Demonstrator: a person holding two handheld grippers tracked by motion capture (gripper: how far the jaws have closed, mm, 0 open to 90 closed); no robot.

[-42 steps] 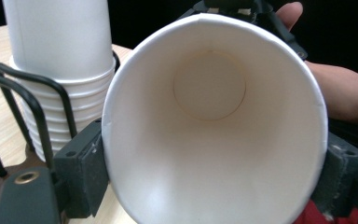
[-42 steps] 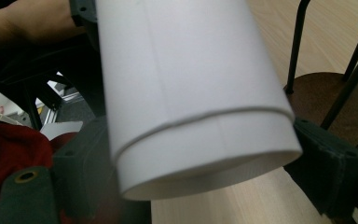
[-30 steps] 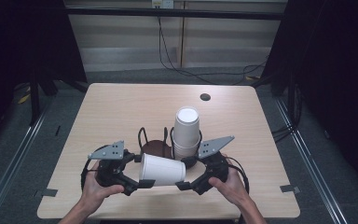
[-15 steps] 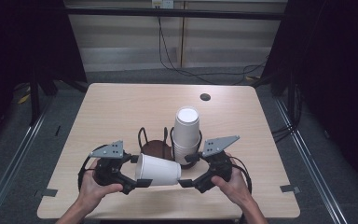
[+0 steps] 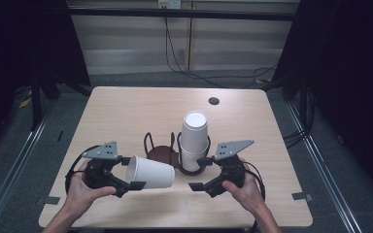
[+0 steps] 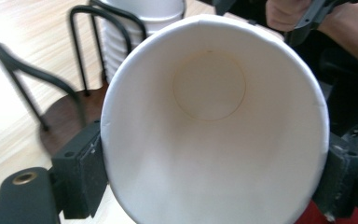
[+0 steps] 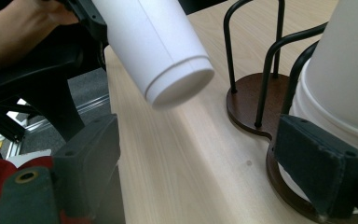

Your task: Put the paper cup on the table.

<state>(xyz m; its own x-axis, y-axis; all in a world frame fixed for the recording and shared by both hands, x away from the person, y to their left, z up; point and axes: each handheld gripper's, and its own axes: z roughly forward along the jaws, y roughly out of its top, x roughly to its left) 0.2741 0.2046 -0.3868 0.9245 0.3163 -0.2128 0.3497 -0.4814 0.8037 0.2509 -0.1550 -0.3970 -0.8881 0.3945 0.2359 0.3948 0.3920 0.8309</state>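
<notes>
Left gripper (image 5: 128,172), lower left of high view, clamps a white cup (image 5: 150,172) lying sideways, base pointing right, above the table (image 5: 126,111). Center: holder (image 5: 162,153) with cup stack (image 5: 194,141). Right gripper (image 5: 201,174), lower right, jaws apart, holding nothing, beside the stack.

table (image 5: 126,111): pale wood, spreading under and beyond both sets of jaws
round dark hole (image 5: 213,101): set in the tabletop, well beyond the jaws, near the far edge
cables (image 5: 184,63): on the grey floor, far past the jaws, behind the table
floor (image 5: 330,160): grey, around the table
</notes>
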